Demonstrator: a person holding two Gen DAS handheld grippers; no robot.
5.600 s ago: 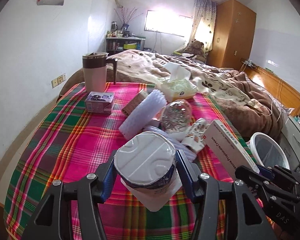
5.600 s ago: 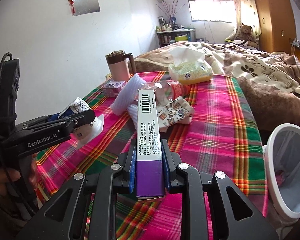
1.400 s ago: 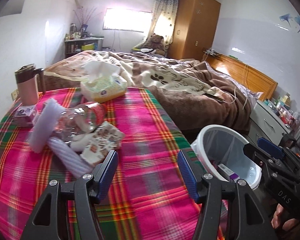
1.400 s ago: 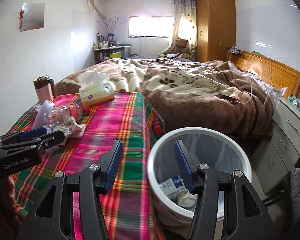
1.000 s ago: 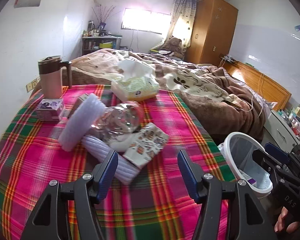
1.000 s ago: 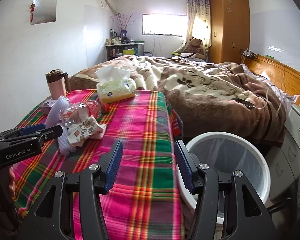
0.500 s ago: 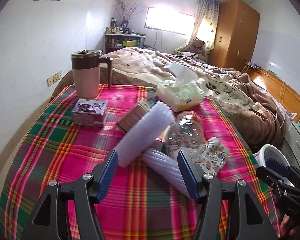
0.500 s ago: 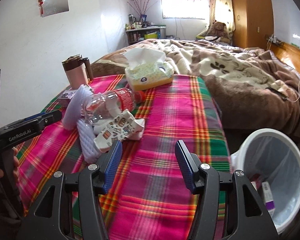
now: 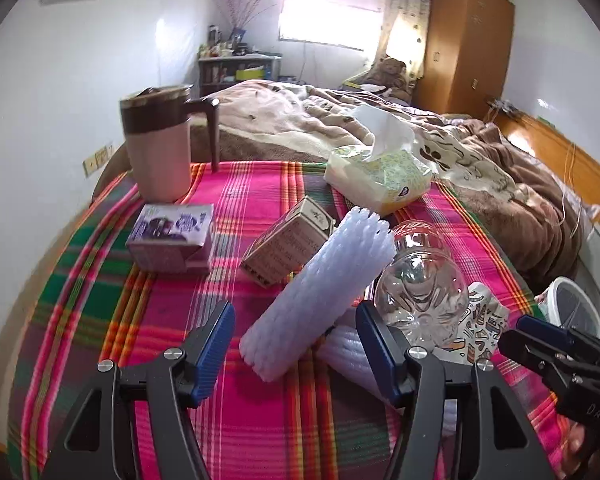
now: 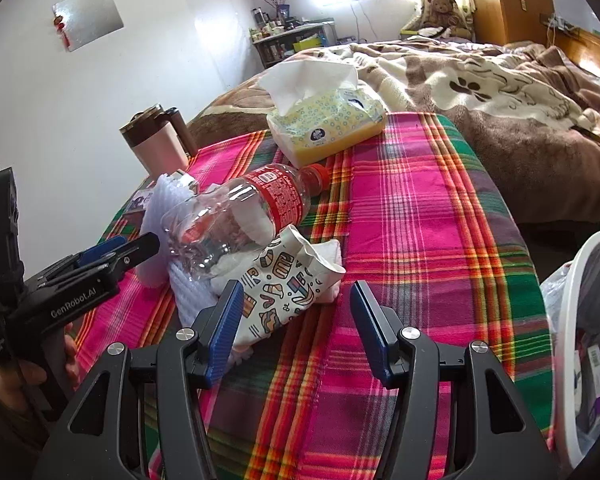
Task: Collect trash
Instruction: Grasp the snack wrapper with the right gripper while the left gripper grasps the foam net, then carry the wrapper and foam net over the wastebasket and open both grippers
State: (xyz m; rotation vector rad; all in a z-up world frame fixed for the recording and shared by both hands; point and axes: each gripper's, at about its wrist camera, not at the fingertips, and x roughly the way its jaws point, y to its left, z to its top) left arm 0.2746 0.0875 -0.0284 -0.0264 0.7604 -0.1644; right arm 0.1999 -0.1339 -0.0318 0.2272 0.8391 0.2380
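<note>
Left gripper (image 9: 294,346) open, blue pads apart, nothing pressed between them. Framed in the gap, the near end of a white foam sleeve (image 9: 320,300), lying tilted from 7 toward 1 o'clock on the plaid tablecloth (image 9: 100,304). Under it at 4 o'clock, a second ribbed foam sleeve (image 9: 352,354), partly hidden behind the right-hand finger. Just beside at 2 o'clock, a crushed clear plastic bottle (image 9: 422,288), base toward the camera, touching the first sleeve. At 3 o'clock, a printed paper cup (image 9: 478,330), flattened, half covered by the bottle. Farther out at 12 o'clock, a tan carton (image 9: 288,248) on its side; at 10 o'clock, a purple box (image 9: 172,238); beyond that, a pink mug (image 9: 160,146) with brown lid. At 1 o'clock, a yellow tissue pack (image 9: 380,178) near the far edge. At far 3 o'clock, the rim of a white bin (image 9: 556,292), off the table.

Right gripper (image 10: 296,324) likewise open, empty, over bare cloth. Printed cup (image 10: 284,284) touching or just short of the left-hand pad at 10 o'clock: cannot tell which. Bottle (image 10: 240,216) behind it at 11 o'clock, red cap pointing toward the tissue pack (image 10: 324,120). Bin (image 10: 572,280) at 3 o'clock, boxes visible inside. Left gripper (image 10: 116,250) and gripping hand (image 10: 24,372) at 9 o'clock.
</note>
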